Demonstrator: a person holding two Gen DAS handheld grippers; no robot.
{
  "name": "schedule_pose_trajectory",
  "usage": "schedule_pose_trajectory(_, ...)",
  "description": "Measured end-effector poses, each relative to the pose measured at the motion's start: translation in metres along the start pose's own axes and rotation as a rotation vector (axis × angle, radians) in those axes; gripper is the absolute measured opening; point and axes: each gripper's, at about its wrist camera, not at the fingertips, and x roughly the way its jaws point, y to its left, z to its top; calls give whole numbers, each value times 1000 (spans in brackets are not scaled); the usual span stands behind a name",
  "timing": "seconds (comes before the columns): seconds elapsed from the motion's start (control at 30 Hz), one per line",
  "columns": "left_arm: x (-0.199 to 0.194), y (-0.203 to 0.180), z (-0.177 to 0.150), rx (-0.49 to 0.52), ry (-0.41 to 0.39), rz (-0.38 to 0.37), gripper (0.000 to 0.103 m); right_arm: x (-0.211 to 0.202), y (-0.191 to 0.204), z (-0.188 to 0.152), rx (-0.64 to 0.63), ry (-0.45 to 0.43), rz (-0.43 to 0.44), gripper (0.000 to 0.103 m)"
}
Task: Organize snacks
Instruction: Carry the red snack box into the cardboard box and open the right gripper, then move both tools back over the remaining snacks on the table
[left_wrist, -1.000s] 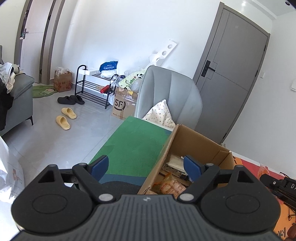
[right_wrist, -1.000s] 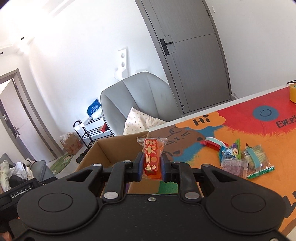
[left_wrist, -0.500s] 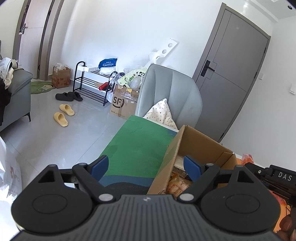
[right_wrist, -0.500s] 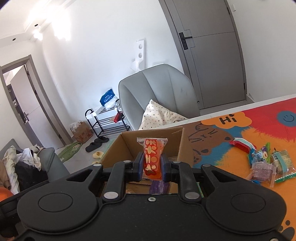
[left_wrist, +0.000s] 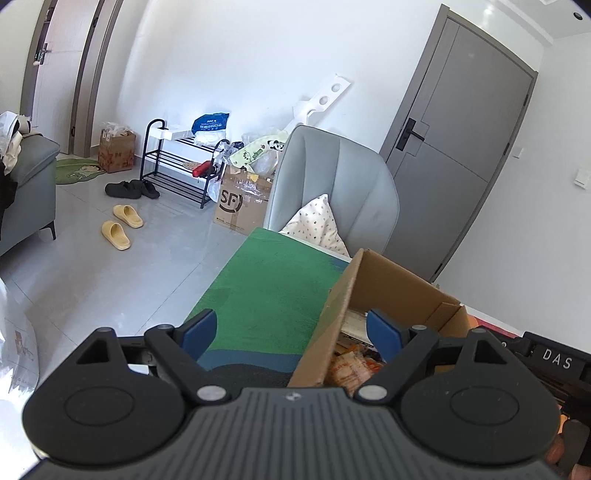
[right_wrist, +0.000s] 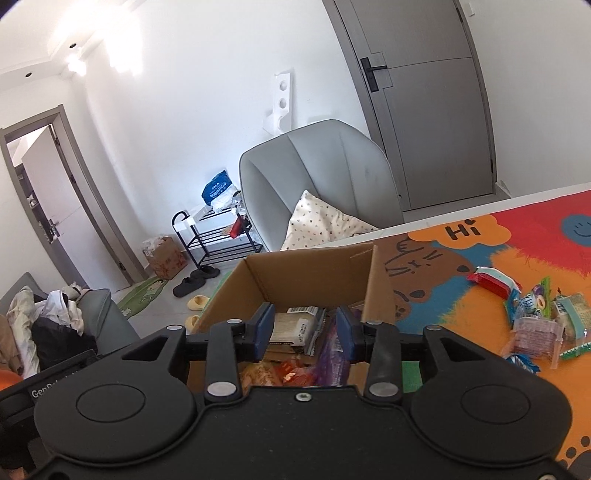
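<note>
Brown cardboard box ahead of the jaws, plain inside. Snack packets in the box beneath the jaws: white, orange, purple. Table mat right of the jaws: orange, red and blue, with a brown cat drawing and black "Hi". Loose snack packets there: red, blue, green, clear. Pillow beyond the jaws: white, small dots. Chair: grey.

Left gripper jaws wide, empty, straddling cardboard box wall (snack packets inside); green mat beneath.
</note>
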Motion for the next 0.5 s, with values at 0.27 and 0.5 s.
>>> schedule_pose_trajectory(0.27, -7, -31, -6, 57, -5, -52, 87, -29, -22, 1, 27, -39, -41, 46)
schedule_pose_trajectory(0.5, -14, -61, -16, 99, 1, -90, 88, -54, -51, 0, 64, -64, -79, 53)
